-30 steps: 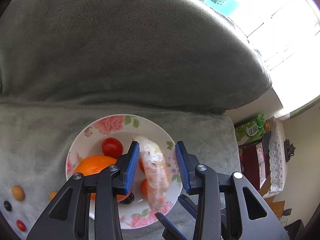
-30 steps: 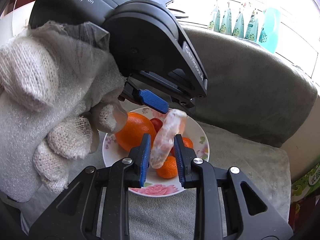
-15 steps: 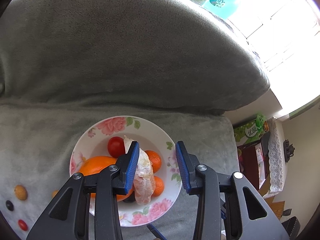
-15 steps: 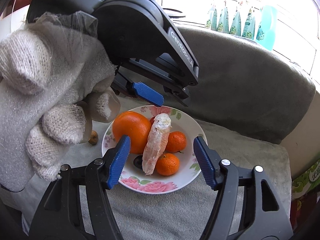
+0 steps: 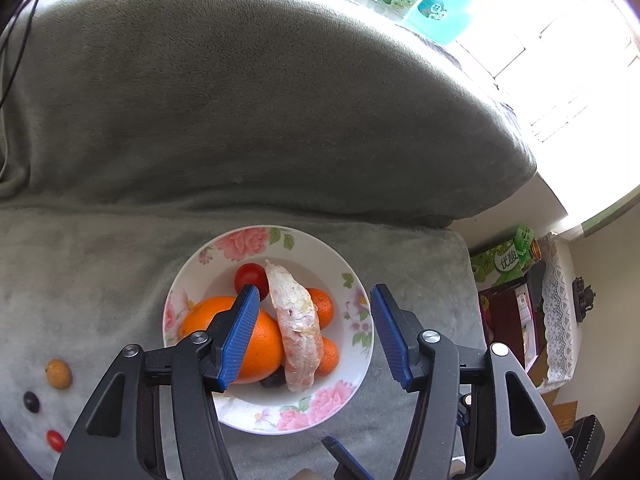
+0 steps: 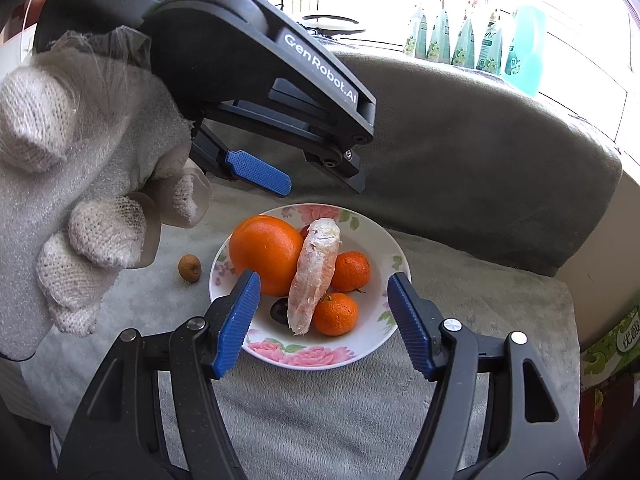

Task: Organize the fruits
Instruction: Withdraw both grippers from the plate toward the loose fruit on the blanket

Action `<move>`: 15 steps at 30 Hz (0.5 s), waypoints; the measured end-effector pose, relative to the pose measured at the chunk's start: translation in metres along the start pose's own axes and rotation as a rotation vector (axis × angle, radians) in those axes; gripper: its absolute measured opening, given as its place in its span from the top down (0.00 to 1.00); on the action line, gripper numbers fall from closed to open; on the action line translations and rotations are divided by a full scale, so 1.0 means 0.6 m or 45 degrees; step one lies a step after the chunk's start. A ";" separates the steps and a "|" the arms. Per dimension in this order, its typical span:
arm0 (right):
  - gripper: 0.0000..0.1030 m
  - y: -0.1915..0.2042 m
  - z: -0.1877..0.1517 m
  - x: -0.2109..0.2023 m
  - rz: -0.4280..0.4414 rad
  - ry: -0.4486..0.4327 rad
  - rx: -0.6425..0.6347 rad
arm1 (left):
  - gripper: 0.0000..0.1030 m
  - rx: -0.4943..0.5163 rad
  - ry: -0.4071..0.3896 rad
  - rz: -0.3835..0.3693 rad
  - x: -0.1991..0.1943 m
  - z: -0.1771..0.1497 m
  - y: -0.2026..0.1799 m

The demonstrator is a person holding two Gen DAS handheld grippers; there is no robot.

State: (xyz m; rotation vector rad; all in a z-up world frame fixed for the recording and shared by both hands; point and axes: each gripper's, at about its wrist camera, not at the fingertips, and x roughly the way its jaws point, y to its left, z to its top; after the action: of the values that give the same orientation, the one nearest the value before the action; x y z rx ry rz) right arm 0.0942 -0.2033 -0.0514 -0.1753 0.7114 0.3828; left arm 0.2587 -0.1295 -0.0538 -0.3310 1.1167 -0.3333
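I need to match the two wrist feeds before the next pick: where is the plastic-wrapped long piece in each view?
Left wrist view: the wrapped piece lies lengthwise in the flowered plate, centre-low, between the big orange and two small oranges.
Right wrist view: wrapped piece at centre, leaning on the big orange, ahead of open jaws.
Shared landmark: the big orange.
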 end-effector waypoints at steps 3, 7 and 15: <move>0.33 -0.001 -0.007 -0.013 -0.003 -0.004 0.014 | 0.45 0.000 -0.020 0.007 -0.014 -0.006 0.006; 0.33 -0.003 -0.003 -0.029 -0.009 -0.011 0.023 | 0.45 -0.009 -0.051 -0.001 -0.041 -0.013 0.021; 0.33 0.025 0.001 -0.051 0.003 -0.025 -0.022 | 0.45 -0.019 -0.179 0.042 -0.121 -0.044 0.074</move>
State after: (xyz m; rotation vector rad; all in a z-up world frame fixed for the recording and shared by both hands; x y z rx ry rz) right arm 0.0674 -0.1978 -0.0309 -0.1866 0.6894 0.3924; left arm 0.2097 -0.0616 -0.0242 -0.3435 0.9857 -0.2688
